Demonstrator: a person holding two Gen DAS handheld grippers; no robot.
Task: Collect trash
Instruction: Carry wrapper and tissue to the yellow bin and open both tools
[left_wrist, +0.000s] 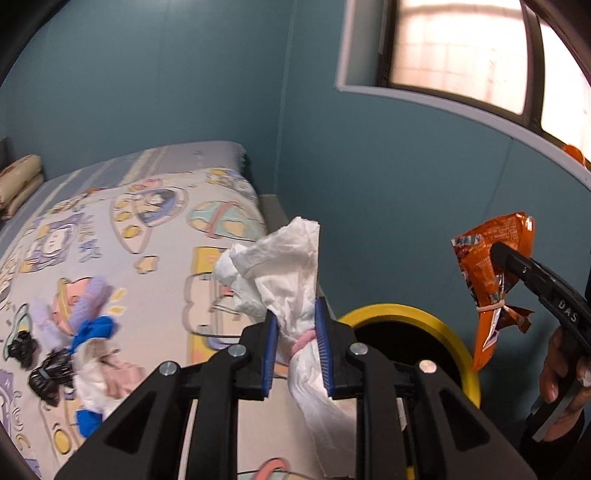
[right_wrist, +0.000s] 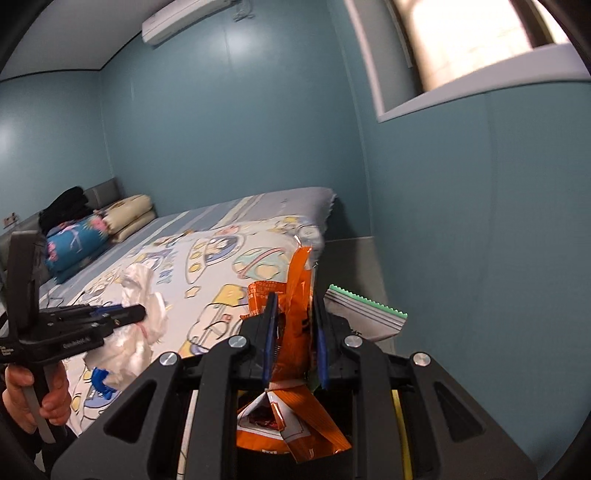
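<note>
White tissue bundle, banded with a pink loop, sits clamped between the blue pads of the left tongs, held up in the air just past the bed's corner. Right beside it, lower down, there's the yellow-rimmed bin with its dark mouth open, standing on the floor against the teal wall.

Over on the right, the right tongs are clamped on a crumpled orange snack wrapper, tied with a rubber band; from the left wrist view it hangs near the bin's rim, a hand squeezing the trigger. A silver zip pouch with a green serrated edge shows just behind the right tongs; whether it's also pinched I cannot tell.

Back on the cartoon-print bedspread, more trash waits: two black crumpled bags, a lilac wad, blue scraps, and a white-and-pink heap, all clustered near the bed's edge. Pillows are stacked at the headboard.
</note>
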